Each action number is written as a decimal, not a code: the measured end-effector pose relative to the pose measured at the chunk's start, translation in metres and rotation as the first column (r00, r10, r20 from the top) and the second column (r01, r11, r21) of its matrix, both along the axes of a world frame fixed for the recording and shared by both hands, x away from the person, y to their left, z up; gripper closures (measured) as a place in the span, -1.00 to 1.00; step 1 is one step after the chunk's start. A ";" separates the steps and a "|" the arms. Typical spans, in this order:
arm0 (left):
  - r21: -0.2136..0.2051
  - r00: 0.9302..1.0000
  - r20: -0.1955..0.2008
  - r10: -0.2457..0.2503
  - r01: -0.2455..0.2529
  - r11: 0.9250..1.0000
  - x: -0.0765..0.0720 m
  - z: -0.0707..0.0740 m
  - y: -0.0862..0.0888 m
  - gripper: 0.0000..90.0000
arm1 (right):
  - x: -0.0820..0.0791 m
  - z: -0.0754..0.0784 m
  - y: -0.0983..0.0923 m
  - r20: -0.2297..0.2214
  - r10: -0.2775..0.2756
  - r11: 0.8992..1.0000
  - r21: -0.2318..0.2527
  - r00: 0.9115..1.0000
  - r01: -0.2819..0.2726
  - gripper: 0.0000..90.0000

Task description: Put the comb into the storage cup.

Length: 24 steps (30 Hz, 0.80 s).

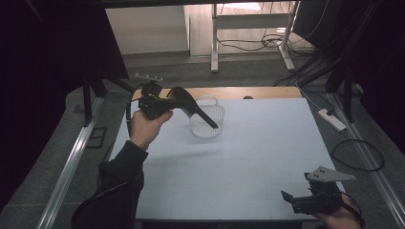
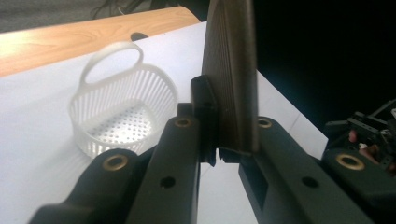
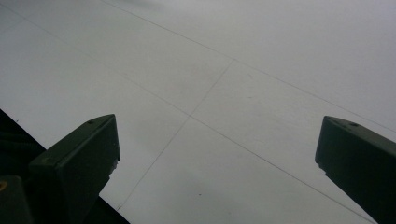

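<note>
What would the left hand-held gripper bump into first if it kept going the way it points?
Probably the white basket: the left hand-held gripper is shut on a dark ribbed tool, whose tip appears to be over or in the basket already, though depth is unclear.

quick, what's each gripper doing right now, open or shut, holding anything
Left gripper: shut on a dark ribbed brush-like tool, held over the white basket.
Right gripper: open, holding nothing, above the white table.
</note>
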<state>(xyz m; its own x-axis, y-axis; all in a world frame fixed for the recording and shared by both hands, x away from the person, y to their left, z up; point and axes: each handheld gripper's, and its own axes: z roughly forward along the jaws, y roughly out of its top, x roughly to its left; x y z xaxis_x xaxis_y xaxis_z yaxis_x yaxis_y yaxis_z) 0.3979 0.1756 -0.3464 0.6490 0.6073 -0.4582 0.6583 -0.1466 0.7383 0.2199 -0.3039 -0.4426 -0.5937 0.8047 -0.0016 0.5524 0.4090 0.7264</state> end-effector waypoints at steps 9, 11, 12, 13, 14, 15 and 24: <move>0.021 0.999 0.012 0.042 -0.042 0.999 0.012 0.005 0.004 0.94 | -0.004 0.001 -0.004 0.006 -0.011 1.000 0.000 1.000 0.011 -0.97; 0.025 0.999 0.013 0.046 -0.047 0.999 0.013 0.005 0.004 0.94 | -0.004 0.001 -0.004 0.007 -0.012 1.000 0.000 1.000 0.012 -0.97; 0.035 0.998 0.015 0.055 -0.056 0.998 0.015 0.005 0.004 0.94 | -0.005 0.002 -0.005 0.009 -0.014 1.000 0.002 1.000 0.014 -0.97; 0.035 0.998 0.015 0.055 -0.056 0.998 0.015 0.005 0.004 0.94 | -0.005 0.002 -0.005 0.010 -0.015 1.000 0.002 1.000 0.015 -0.97; 0.040 0.998 0.017 0.062 -0.062 0.997 0.018 0.004 0.003 0.94 | -0.006 0.002 -0.005 0.010 -0.017 1.000 0.002 1.000 0.017 -0.97; 0.040 0.998 0.018 0.067 -0.068 0.997 0.019 0.004 0.003 0.94 | -0.006 0.002 -0.006 0.010 -0.016 1.000 0.003 1.000 0.016 -0.97; 0.063 0.996 0.023 0.082 -0.084 0.995 0.030 0.000 -0.003 0.94 | -0.006 0.002 -0.005 0.012 -0.012 1.000 -0.005 1.000 0.012 -0.96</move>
<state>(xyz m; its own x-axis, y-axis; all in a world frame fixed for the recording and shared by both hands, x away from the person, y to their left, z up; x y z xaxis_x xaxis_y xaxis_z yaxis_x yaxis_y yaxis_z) 0.4276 0.1730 -0.3462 0.6040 0.6870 -0.4040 0.6552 -0.1394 0.7425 0.2139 -0.3088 -0.4410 -0.5838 0.8118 -0.0125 0.5486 0.4057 0.7311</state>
